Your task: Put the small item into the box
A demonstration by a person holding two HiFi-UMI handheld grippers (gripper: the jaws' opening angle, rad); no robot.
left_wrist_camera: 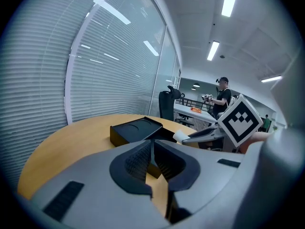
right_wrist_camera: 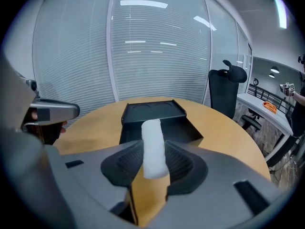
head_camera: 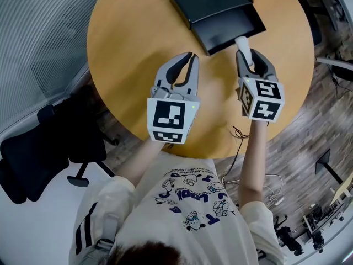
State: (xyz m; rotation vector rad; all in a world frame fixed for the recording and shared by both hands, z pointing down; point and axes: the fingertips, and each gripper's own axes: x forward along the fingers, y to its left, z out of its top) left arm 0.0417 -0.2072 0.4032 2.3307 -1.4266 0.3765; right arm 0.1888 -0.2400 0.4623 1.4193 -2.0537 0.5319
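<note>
Head view: a black box (head_camera: 212,7) lies partly open on a round wooden table (head_camera: 127,54). The right gripper (head_camera: 248,57) grasps a white cylinder (head_camera: 242,46) just beside the box's open part. The left gripper (head_camera: 191,57) is near the box.

Left gripper view: jaws clenched together, empty, box ahead.

Right gripper view: cylinder pinched between the pads, pointing at the box.

Round wooden table (head_camera: 132,43), blinds (right_wrist_camera: 157,56), office chair (right_wrist_camera: 228,89)

Cream T-shirt (head_camera: 165,173) with blue cartoon figures and a dark-striped left sleeve (head_camera: 87,232). The left gripper (head_camera: 191,56) and right gripper (head_camera: 249,54) are grey, each bearing a black-and-white marker cube (head_camera: 170,120).
</note>
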